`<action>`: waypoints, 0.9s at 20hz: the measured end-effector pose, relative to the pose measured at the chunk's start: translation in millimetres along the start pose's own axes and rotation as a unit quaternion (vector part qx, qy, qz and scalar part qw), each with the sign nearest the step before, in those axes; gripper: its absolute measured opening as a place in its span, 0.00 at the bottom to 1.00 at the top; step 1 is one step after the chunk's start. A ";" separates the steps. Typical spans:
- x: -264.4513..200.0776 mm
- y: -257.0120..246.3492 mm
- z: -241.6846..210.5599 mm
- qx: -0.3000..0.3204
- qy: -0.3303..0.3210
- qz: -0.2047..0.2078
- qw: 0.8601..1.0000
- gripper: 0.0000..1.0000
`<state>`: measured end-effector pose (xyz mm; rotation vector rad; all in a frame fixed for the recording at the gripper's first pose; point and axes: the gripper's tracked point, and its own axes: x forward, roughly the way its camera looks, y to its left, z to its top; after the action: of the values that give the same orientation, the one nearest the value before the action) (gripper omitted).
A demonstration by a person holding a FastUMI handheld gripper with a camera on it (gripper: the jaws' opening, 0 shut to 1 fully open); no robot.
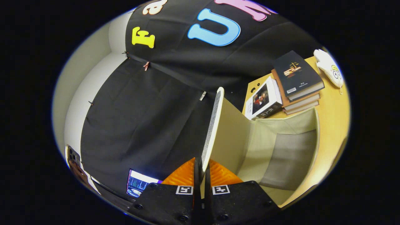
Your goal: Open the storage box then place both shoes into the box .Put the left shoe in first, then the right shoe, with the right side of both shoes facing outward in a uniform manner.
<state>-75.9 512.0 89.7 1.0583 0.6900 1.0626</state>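
Jaws (202,175) nearly closed, pinching the thin flat lid (212,125) of the cream fabric storage box (281,150); both fingers (184,175) press on the panel's lower edge. Lid stands up on edge, rising straight ahead from between the fingers. Box sits just right of the lid, open, interior showing pale walls and a grey shaded floor.

Box rests on a light wooden surface (334,106). Beyond the box: a white-covered book with a portrait on its front (262,100) lying just beside a stack of books topped by a black hardcover (297,78). A white soft item with a yellow mark (329,67) lies at the far corner, past the stack.

Black cloth booth wall (150,109) behind and left of the lid, clipped to a white wall (84,90). Lit screen (137,184) low on the left, near the fingers.
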 end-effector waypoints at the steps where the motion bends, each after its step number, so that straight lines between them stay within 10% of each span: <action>1: 9.7 4.1 -0.4 -0.009 -0.001 -0.002 1.000 0.11; 8: 67.8 24.6 -19.5 -0.063 0.025 -0.013 0.998 0.35; 13: 79.1 19.0 -41.2 -0.088 0.051 -0.028 0.994 0.96; 18: 41.6 10.8 -24.4 -0.142 0.012 -0.051 0.988 0.96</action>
<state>-85.6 560.5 92.0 0.7576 0.5846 1.0497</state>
